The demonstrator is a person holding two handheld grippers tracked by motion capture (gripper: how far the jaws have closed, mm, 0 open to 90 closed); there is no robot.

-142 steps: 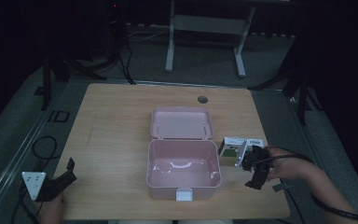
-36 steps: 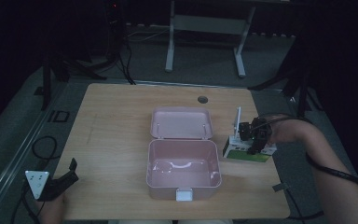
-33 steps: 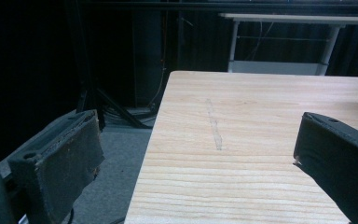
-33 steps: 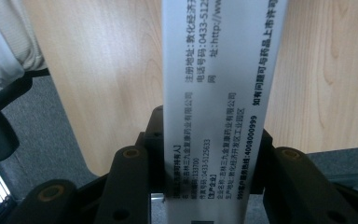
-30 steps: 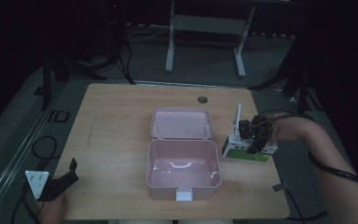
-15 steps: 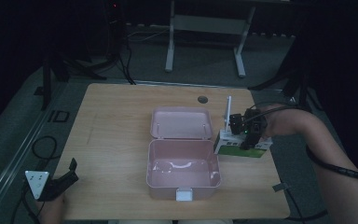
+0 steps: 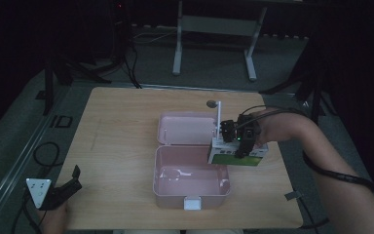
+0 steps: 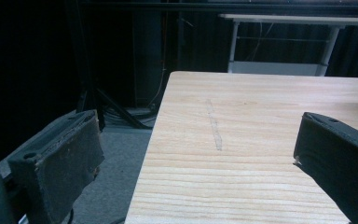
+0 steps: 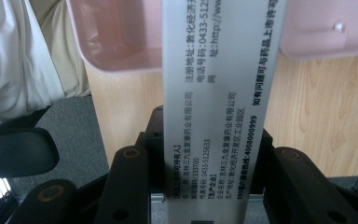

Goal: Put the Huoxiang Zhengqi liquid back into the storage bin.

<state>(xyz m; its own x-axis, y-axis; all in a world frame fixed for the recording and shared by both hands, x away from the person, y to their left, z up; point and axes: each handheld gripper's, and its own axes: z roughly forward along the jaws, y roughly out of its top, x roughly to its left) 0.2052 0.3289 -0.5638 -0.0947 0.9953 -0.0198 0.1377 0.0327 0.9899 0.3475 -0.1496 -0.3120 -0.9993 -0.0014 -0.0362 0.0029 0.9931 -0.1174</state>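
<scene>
Right hand-held gripper (image 7: 239,141) grips carton (image 7: 236,155) — over pink box's (image 7: 191,179) rim.

Right forearm (image 7: 316,146) enters from the lower right corner of the high view and angles up and left over the table's right side, elbow low, wrist raised. Right gripper (image 7: 241,139) at its end, body dark with a small green light, a black cable looping from it back under the forearm. Its 2 jaws are clamped on a flat white box (image 9: 216,93) with printed text, the box running up between them in the right gripper view. Left hand (image 7: 53,214) low at the near left table corner, fingers wrapped under the left gripper (image 7: 70,183). Its 2 jaws stand wide apart, nothing between, pointing up and right.
</scene>
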